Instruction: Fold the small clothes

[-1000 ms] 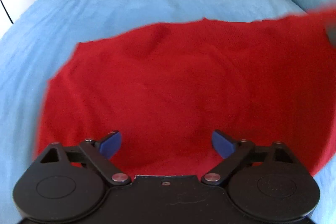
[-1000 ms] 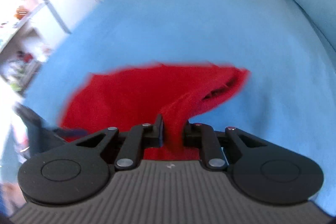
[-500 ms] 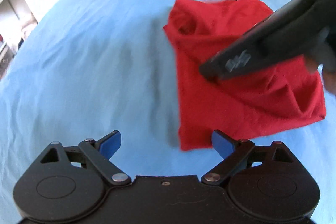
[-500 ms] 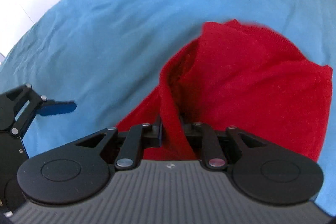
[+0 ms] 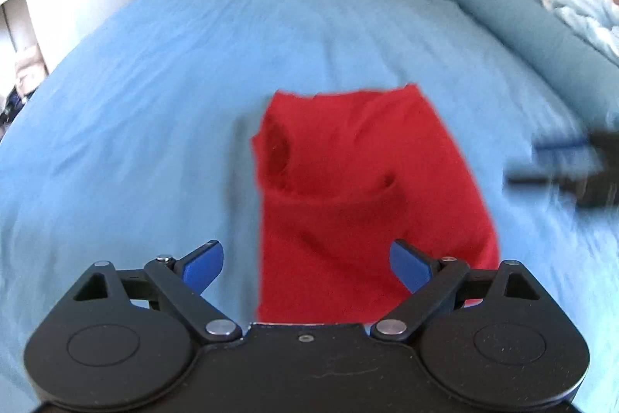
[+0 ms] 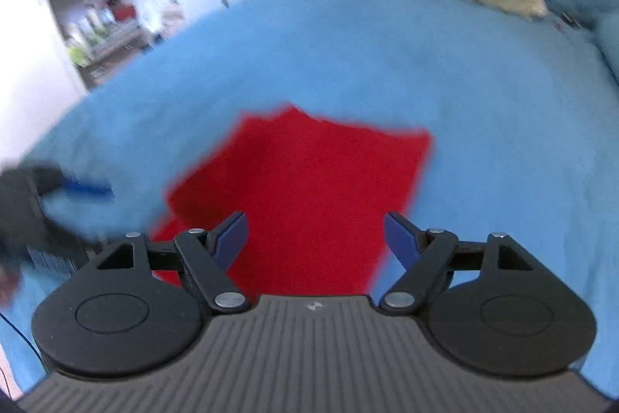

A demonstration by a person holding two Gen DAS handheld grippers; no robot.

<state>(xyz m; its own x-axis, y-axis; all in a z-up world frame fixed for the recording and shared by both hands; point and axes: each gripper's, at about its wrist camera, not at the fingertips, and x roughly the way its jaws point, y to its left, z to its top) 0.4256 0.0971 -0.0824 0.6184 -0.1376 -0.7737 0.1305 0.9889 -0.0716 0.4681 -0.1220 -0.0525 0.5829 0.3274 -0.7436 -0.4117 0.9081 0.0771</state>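
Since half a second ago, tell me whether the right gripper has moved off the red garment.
Yes. The right gripper has let go, jaws open, and pulled back; the red garment lies folded on the blue bedsheet.

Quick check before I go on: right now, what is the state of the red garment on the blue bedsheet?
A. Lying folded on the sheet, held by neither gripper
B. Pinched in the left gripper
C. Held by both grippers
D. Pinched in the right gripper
A: the red garment lies folded on the blue bedsheet, while the left gripper and right gripper are both open and empty.
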